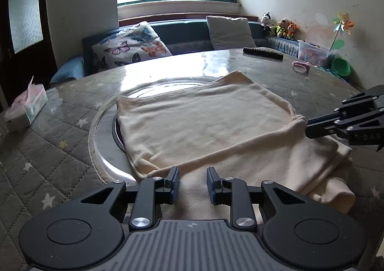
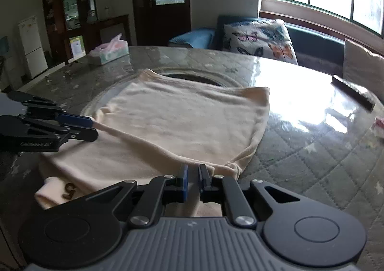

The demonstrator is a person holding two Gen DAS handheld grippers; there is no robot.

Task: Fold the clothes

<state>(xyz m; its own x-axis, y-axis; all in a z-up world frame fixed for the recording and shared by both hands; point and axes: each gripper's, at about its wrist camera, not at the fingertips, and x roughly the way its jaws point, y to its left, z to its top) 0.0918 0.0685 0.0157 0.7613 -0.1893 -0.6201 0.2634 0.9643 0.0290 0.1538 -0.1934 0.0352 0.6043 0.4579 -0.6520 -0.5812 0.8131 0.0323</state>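
A cream garment (image 1: 204, 115) (image 2: 182, 115) lies on the round table, its upper layer folded over a lower layer that sticks out on the near side. In the left wrist view my left gripper (image 1: 193, 175) is open, its jaws apart over the lower layer just right of the fold's near-left corner. From the right wrist view the left gripper (image 2: 94, 129) sits at the fold's left end, with the cloth edge running in between its fingers. My right gripper (image 2: 194, 170) (image 1: 307, 127) is shut on the bunched right corner of the folded layer.
The table (image 1: 60, 151) has a quilted grey cover under glass and a round inset (image 1: 168, 85) beneath the garment. A tissue box (image 1: 26, 108) stands at the left, a dark remote (image 1: 262, 53) and a pink item (image 1: 300, 66) far right. A sofa with cushions lies beyond.
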